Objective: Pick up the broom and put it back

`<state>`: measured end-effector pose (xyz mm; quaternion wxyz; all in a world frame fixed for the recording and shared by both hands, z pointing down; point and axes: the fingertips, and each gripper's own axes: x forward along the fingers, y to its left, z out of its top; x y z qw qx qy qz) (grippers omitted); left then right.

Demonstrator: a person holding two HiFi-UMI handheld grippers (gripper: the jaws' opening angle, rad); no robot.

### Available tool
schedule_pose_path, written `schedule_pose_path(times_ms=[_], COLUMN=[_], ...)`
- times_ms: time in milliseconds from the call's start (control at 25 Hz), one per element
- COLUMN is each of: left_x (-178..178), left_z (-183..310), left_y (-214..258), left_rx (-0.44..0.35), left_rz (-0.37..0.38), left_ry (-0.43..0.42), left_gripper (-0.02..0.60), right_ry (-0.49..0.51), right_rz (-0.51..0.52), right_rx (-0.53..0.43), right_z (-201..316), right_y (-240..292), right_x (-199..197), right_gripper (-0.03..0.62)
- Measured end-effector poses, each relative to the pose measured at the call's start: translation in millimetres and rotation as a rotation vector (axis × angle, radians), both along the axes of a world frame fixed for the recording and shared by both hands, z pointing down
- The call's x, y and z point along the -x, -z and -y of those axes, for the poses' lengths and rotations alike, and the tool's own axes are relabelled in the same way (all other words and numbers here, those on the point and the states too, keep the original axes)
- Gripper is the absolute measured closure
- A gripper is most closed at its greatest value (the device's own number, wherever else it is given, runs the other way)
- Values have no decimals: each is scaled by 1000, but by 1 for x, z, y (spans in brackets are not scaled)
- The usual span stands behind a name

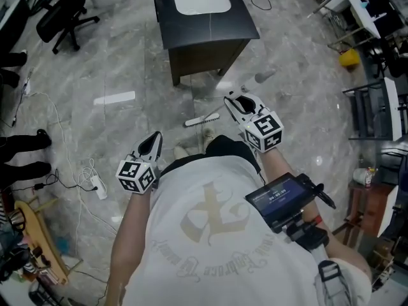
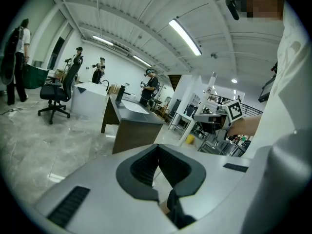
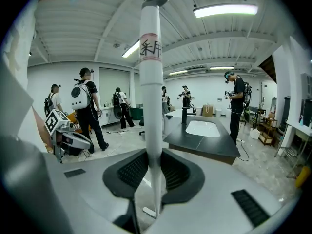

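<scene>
While the fingers of the left gripper (image 2: 157, 149) meet on nothing, those of the right gripper (image 3: 153, 156) clamp the broom (image 3: 150, 82), handle upright between them, head (image 1: 203, 118) below on the floor (image 1: 127, 75).

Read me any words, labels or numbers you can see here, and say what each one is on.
Label on the broom handle: two handwritten characters in a red border, not clear enough to read.
Shirt: curved gothic lettering under an emblem, too blurred to read.
Phone screen: a line of digits, too small to read.
</scene>
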<state>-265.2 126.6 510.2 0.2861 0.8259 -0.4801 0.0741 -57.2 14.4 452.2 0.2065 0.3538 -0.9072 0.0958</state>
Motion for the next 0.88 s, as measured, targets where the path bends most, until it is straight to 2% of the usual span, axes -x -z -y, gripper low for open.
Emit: schedule_pose_path(times_ms=[400,880], left_x=[-10,-29], left_z=[11,39], left_y=[5,-7], left_rx=[-15,32], left_rz=[16,34], left_ry=[-46,-57], left_gripper=[571,569], right_ry=[-74,-178], right_rz=[4,-49], right_rx=[-31,-5], right_z=[19,55], right_y=[5,-15], right_x=[-29,-105], right_gripper=[499,499])
